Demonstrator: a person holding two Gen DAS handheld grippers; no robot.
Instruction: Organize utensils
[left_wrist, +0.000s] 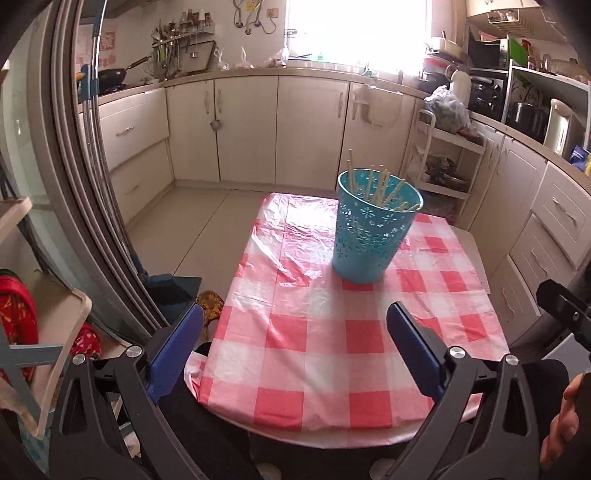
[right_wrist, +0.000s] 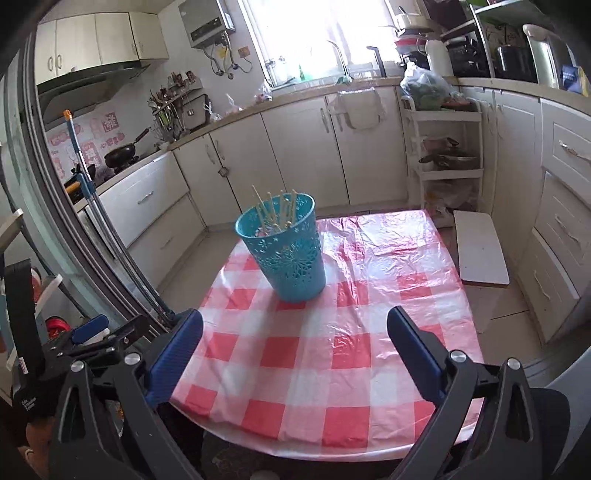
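Note:
A teal perforated holder (left_wrist: 373, 232) (right_wrist: 286, 251) stands upright on the table with the red and white checked cloth (left_wrist: 332, 350) (right_wrist: 332, 350). Several pale wooden chopsticks (left_wrist: 380, 188) (right_wrist: 277, 214) stick out of its top. My left gripper (left_wrist: 295, 325) hovers over the near part of the table, open, with nothing between its blue pads (left_wrist: 177, 350). My right gripper (right_wrist: 295, 328) is also open and empty, well short of the holder. In the right wrist view the left gripper (right_wrist: 92, 332) shows at the lower left edge.
Cream kitchen cabinets (left_wrist: 258, 122) run around the far walls, with a white rack (right_wrist: 447, 155) on the right. A white board (right_wrist: 480, 251) lies on the floor beside the table's far right corner. A sliding door frame (left_wrist: 74, 166) stands at the left. A person's hand (left_wrist: 565, 424) shows at the right.

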